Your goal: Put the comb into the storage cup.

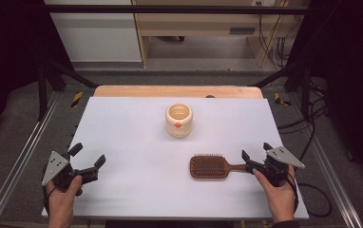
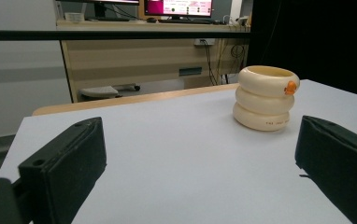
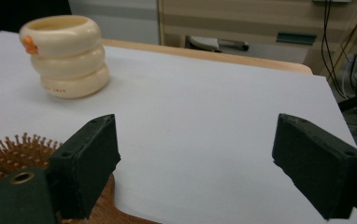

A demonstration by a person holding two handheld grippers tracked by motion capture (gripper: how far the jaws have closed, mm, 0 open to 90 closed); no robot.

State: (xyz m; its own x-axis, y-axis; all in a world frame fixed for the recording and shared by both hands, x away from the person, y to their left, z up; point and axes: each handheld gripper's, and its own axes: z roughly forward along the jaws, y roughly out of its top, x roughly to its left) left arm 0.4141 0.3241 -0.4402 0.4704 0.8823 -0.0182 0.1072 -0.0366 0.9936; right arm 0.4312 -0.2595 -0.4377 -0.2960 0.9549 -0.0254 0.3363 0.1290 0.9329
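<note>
the white counter (image 1: 137, 190) is the biggest thing before us, with a strip of bare wood showing along its far edge. on it, a little past the middle, stands the cream ringed cup (image 1: 178, 120), upright, its mouth open to the top and a small orange mark on its near side. nearer to us and to the right lies the wooden hairbrush (image 1: 210, 166), bristles up, its handle pointing right.

we hold the right gripper (image 1: 254, 156) at that handle. in the right gripper view the jaws stand wide apart, nothing between the pads, and the handle's wood lies under the left jaw rather than in the gap. the left gripper (image 1: 88, 157) hovers at the near left corner, well apart from the cup and the brush, its jaws also released and empty.

the step in hand, as we judge it, is taking the brush by the handle. to do it well we should shift the right gripper sideways until the handle sits squarely between the pads, lower to the counter, then close across the handle's narrow sides, near the head, so the brush will not swing when lifted.
</note>
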